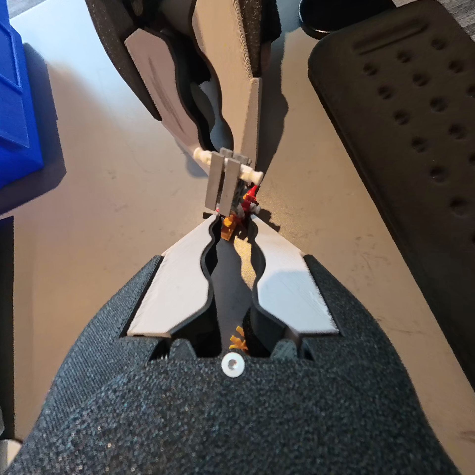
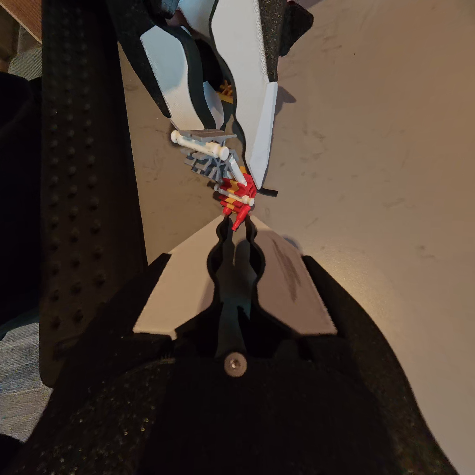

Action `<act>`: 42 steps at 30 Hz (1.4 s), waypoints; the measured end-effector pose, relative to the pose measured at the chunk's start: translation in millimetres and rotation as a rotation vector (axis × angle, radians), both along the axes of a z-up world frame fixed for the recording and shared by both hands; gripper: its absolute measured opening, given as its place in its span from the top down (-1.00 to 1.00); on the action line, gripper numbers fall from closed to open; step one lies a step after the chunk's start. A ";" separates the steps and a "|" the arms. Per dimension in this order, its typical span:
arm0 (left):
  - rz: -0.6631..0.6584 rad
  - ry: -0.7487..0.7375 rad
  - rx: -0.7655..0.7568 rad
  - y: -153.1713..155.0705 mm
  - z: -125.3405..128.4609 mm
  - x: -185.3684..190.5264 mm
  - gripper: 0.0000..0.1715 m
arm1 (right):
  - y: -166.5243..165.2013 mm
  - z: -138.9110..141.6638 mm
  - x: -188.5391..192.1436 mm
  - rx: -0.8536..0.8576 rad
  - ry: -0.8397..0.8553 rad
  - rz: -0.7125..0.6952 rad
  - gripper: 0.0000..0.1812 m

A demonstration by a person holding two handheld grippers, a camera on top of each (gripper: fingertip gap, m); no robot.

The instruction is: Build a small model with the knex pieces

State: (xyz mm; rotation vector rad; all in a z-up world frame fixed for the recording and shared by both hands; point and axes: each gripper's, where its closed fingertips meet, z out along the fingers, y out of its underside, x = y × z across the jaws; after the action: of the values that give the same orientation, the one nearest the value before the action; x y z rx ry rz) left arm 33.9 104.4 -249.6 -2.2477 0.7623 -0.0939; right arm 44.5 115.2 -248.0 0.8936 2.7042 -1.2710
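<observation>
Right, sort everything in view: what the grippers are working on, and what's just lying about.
In the grippers: building-toy assembly, pinched by left gripper and right gripper.
Lying about: blue bin, black perforated pad, loose yellow piece.

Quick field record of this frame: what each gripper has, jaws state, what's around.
left gripper: jaws shut on the red-and-orange end of the toy assembly
right gripper: jaws shut on the same assembly's red end
assembly: grey, white, red and orange rod-and-connector pieces, held between both grippers above the table
nearby: black perforated pad, blue bin
</observation>
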 end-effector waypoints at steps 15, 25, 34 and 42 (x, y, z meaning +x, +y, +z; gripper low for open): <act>-0.082 0.136 0.120 -0.4 2.2 2.2 0.80 | -2.8 0.2 5.3 0.019 0.056 0.032 0.89; -0.180 0.390 0.283 -1.3 5.1 5.2 0.81 | -8.3 0.5 9.9 0.088 0.147 0.070 0.89; -0.171 0.430 0.283 -1.3 5.2 6.1 0.81 | -8.9 0.8 10.8 0.171 0.187 0.087 0.90; -0.170 0.470 0.269 -1.3 5.3 6.6 0.82 | -9.3 0.5 11.4 0.255 0.165 0.124 0.90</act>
State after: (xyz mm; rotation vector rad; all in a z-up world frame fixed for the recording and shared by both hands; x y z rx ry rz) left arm 40.5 103.0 -244.3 -1.9610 1.1388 0.4461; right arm 56.0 105.9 -247.5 0.6488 3.0480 -1.0365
